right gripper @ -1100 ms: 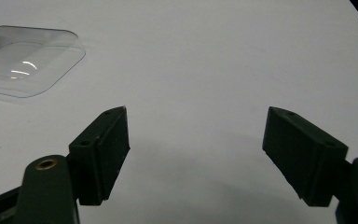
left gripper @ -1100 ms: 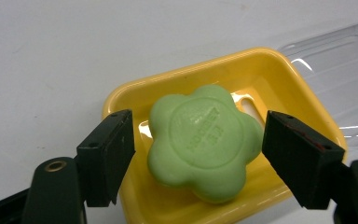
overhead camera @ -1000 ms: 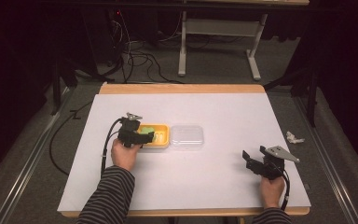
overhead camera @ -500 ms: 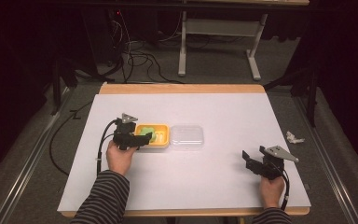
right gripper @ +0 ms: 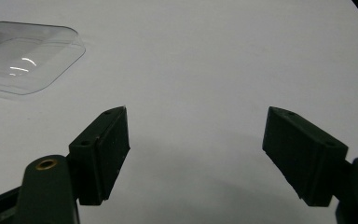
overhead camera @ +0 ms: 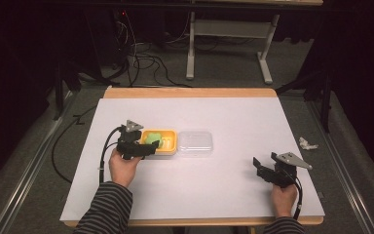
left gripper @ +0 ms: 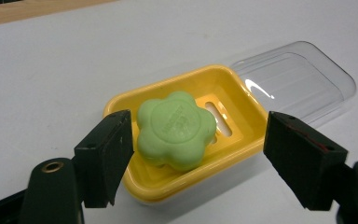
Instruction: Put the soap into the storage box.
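A green flower-shaped soap lies in a yellow soap dish on the white table, left of centre. Its clear plastic lid rests flat on the table right beside the dish. My left gripper hovers at the dish's near left end; its jaws have just been opening, and they stand either side of the soap without touching it. In the high view the left gripper is at the soap, with the dish and lid in a row. My right gripper is open over bare table at the front right.
The lid lies well left of the right gripper. A crumpled white scrap lies just off the table's right edge. Black cables trail from the left gripper over the table's left side. A wooden strip marks the far edge.
The left gripper has drawn back a little to the left, away from over the dish. The soap stays in the dish. The right hand has not moved.
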The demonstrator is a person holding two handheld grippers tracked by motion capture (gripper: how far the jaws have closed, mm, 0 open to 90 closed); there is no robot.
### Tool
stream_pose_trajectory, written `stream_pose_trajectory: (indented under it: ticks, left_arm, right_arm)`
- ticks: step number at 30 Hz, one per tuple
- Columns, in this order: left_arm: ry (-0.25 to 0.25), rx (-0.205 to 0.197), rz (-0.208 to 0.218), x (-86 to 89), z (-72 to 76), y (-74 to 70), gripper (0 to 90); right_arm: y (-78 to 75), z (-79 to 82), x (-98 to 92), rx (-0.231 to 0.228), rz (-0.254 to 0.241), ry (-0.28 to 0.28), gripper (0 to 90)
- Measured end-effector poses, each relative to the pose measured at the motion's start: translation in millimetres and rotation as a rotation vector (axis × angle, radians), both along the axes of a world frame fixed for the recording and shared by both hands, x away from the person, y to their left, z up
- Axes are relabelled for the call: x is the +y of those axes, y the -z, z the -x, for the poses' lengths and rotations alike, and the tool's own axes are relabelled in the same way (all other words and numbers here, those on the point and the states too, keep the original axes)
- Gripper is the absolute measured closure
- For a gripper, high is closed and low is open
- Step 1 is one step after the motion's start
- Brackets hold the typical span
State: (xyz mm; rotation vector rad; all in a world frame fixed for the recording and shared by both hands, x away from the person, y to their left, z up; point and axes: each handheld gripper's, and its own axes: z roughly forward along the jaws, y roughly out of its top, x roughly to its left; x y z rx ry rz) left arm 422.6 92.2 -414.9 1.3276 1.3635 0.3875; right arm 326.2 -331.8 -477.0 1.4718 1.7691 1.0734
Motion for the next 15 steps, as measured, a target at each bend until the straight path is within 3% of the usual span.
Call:
stream_pose_trajectory:
  ticks: [15]
  left_arm:
    - [0.013,-0.036,0.029,2.4,16.8,-11.9,23.9]
  right_arm:
    - [-0.1,0.1,0.2,0.001,0.001,0.000,23.2]
